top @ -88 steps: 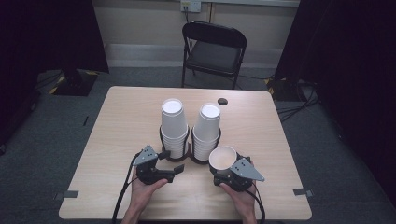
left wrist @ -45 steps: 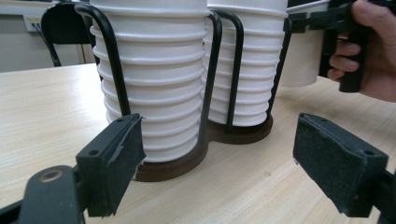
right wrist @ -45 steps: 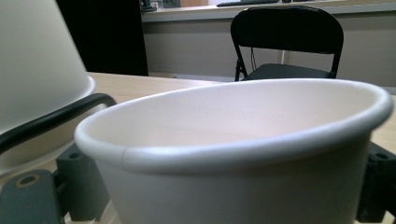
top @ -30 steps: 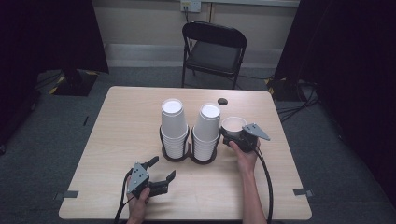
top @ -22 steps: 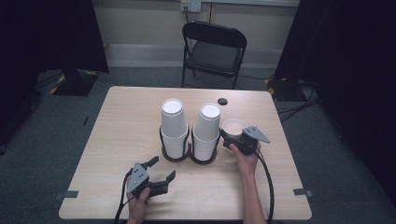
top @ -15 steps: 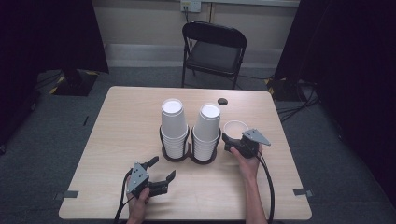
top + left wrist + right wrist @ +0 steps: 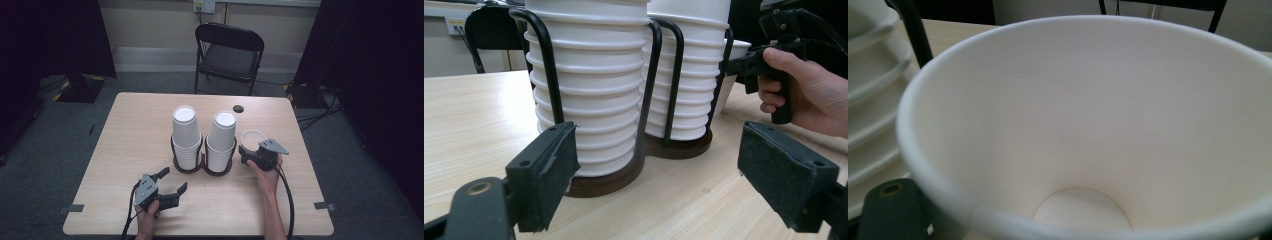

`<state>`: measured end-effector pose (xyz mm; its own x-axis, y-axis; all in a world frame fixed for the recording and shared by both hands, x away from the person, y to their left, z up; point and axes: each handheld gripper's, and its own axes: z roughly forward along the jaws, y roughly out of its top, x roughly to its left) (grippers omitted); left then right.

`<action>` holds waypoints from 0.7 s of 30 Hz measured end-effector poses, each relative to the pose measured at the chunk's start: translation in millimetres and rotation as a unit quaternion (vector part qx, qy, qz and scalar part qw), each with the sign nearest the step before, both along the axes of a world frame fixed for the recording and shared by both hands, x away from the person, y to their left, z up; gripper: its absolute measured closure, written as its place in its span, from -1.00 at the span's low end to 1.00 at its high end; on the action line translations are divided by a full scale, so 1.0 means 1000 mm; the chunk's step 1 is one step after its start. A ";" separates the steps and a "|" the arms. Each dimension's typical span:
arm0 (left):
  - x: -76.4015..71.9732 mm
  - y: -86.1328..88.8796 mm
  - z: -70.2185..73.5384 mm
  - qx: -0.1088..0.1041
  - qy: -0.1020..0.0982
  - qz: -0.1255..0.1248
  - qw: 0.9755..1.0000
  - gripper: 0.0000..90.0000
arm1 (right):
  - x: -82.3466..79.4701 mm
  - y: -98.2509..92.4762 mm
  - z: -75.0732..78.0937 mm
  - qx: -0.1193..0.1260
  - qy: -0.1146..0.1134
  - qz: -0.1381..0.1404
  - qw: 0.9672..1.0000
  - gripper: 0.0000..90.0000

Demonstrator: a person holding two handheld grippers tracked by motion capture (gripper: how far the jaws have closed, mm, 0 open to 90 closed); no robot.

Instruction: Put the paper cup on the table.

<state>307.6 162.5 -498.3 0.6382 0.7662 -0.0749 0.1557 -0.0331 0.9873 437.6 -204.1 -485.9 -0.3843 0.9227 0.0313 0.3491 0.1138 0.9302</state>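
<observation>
Black wire two-ring cup holder (image 7: pixel 202 162) stands at centre of light wooden table (image 7: pixel 125 135), with two stacks of white paper cups (image 7: pixel 186 131) upside down in its rings. Right gripper (image 7: pixel 248 151) sits just right of holder, jaws closed on single white paper cup (image 7: pixel 253 138), mouth up. Left gripper (image 7: pixel 172 184) rests in front of holder, jaws wide apart, holding nothing. Small black round disc (image 7: pixel 238 108) lies behind holder.
</observation>
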 end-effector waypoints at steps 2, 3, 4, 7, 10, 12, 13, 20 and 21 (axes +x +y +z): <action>0.000 0.000 0.000 0.001 0.000 0.001 1.000 -0.64 | 0.001 -0.002 0.000 -0.001 0.008 -0.008 1.000 -0.71; 0.000 0.000 0.000 0.000 0.000 0.000 1.000 -0.64 | 0.001 -0.002 -0.001 -0.005 0.015 -0.010 1.000 -0.71; 0.000 0.000 0.000 -0.004 0.001 -0.001 1.000 -0.64 | 0.002 -0.003 -0.003 -0.010 0.022 -0.011 1.000 -0.71; 0.001 0.000 0.000 -0.004 0.004 -0.001 1.000 -0.64 | 0.002 -0.003 -0.005 -0.019 0.038 -0.013 0.999 -0.71; 0.000 -0.001 0.000 0.003 0.001 0.002 1.000 -0.64 | 0.001 -0.004 -0.006 -0.022 0.048 -0.013 0.998 -0.71; 0.000 0.000 0.000 0.001 0.002 0.001 1.000 -0.64 | 0.001 -0.004 -0.007 -0.026 0.053 -0.011 0.998 -0.71; 0.000 0.000 0.000 0.000 0.003 0.003 1.000 -0.64 | 0.001 -0.003 -0.007 -0.026 0.057 -0.011 0.998 -0.71; 0.001 0.000 0.000 0.002 0.007 0.008 1.000 -0.64 | 0.000 -0.004 -0.006 -0.028 0.062 -0.015 0.998 -0.70; 0.001 -0.001 0.000 0.001 0.009 0.009 1.000 -0.63 | -0.001 -0.004 -0.006 -0.030 0.066 -0.015 0.997 -0.70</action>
<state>308.9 161.9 -498.1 0.6232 0.7775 -0.0843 0.1733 -0.0322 0.9843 436.8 -208.4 -492.0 -0.3519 0.9357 0.0230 0.4717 0.1561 0.8678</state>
